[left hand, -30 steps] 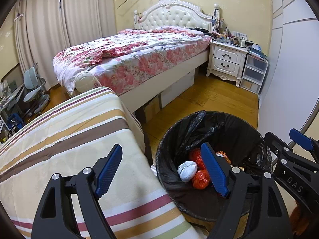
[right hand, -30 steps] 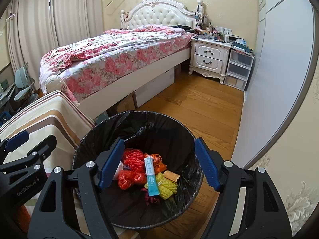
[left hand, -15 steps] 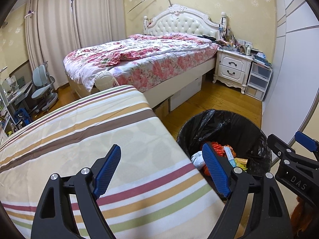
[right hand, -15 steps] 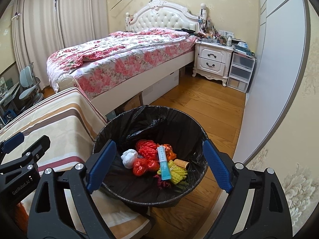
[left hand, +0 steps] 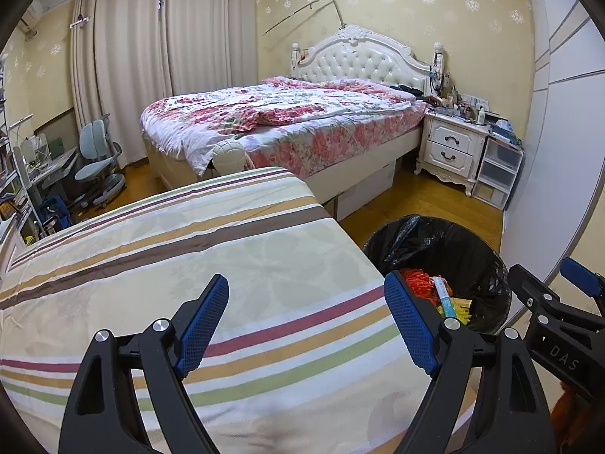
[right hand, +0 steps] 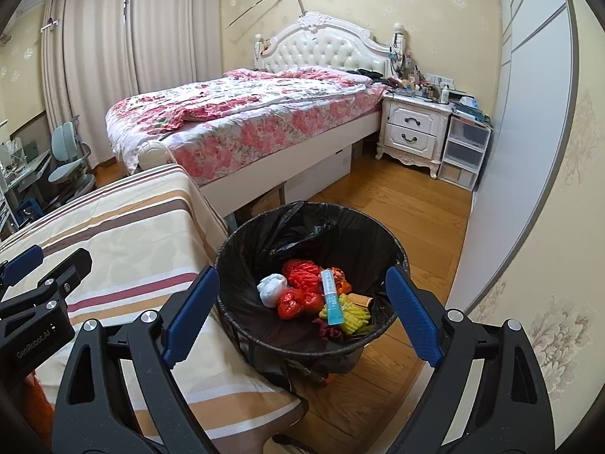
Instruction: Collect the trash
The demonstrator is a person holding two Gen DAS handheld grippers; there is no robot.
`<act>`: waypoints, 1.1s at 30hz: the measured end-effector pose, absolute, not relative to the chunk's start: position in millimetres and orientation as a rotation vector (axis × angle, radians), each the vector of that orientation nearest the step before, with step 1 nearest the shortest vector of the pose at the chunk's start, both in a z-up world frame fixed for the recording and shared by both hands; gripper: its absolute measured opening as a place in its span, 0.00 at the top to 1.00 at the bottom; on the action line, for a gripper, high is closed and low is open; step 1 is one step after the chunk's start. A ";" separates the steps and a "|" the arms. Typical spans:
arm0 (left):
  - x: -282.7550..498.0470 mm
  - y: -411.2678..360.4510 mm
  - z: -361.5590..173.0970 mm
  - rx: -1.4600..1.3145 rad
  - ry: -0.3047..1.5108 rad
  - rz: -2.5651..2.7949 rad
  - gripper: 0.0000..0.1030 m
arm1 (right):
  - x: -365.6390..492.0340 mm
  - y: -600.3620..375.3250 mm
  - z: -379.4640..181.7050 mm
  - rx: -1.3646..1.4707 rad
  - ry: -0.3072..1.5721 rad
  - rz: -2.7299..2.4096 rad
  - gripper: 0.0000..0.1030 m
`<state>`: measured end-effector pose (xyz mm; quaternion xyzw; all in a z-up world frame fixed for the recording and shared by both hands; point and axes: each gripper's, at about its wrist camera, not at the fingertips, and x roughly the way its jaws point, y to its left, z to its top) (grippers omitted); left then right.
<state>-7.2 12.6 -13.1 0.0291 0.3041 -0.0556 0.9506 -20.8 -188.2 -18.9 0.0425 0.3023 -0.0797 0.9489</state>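
Right wrist view: right gripper (right hand: 302,310) over the bin (right hand: 397,249), fingers (right hand: 414,316) spread wide, just opened further, nothing clamped. Inside the bin: red bags (right hand: 298,287), white wad (right hand: 271,289), blue tube (right hand: 332,297), yellow mesh (right hand: 355,316). Striped bed (right hand: 124,234) edge touching the bin rim at 9 o'clock. Open wood floor (right hand: 408,208) from 12 to 3 o'clock, up to the wardrobe (right hand: 529,132).

Left wrist view: left gripper (left hand: 306,325) above the striped bed (left hand: 227,249), fingers (left hand: 204,319) apart, empty. Bin (left hand: 469,242) at 2 o'clock, just past the bed's corner. Floral bed (left hand: 302,125) at 12 o'clock.
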 end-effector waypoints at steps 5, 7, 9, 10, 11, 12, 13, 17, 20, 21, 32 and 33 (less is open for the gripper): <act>-17.5 21.8 -13.7 0.052 0.615 -0.101 0.21 | -31.2 -177.4 -13.7 0.074 0.596 -0.145 0.15; -21.0 25.3 -14.0 0.050 0.614 -0.094 0.21 | -35.3 -175.7 -12.3 0.071 0.590 -0.141 0.15; -24.3 29.6 -13.7 0.046 0.612 -0.088 0.21 | -38.0 -174.0 -11.0 0.068 0.583 -0.140 0.15; -25.6 31.3 -13.3 0.043 0.611 -0.086 0.21 | -38.9 -173.4 -10.6 0.068 0.582 -0.139 0.15; -26.4 32.8 -12.8 0.040 0.609 -0.084 0.21 | -40.1 -172.7 -10.2 0.069 0.580 -0.139 0.15; -28.1 33.7 -12.6 0.039 0.606 -0.083 0.21 | -41.0 -171.9 -9.8 0.068 0.578 -0.139 0.15; -29.4 34.7 -11.9 0.038 0.603 -0.081 0.21 | -42.3 -171.5 -9.5 0.068 0.578 -0.138 0.15; -35.9 35.5 -9.6 0.037 0.592 -0.079 0.21 | -46.4 -170.8 -8.0 0.066 0.572 -0.137 0.15; -37.5 35.6 -7.6 0.037 0.585 -0.078 0.21 | -47.1 -170.5 -7.8 0.066 0.571 -0.137 0.15; -37.8 35.1 -7.3 0.037 0.584 -0.077 0.21 | -47.0 -170.5 -8.0 0.066 0.571 -0.136 0.15; -39.8 32.9 -7.6 0.039 0.584 -0.082 0.21 | -49.0 -170.3 -7.6 0.067 0.569 -0.139 0.15; -39.8 32.7 -7.7 0.039 0.584 -0.082 0.21 | -48.9 -170.4 -7.6 0.068 0.570 -0.139 0.15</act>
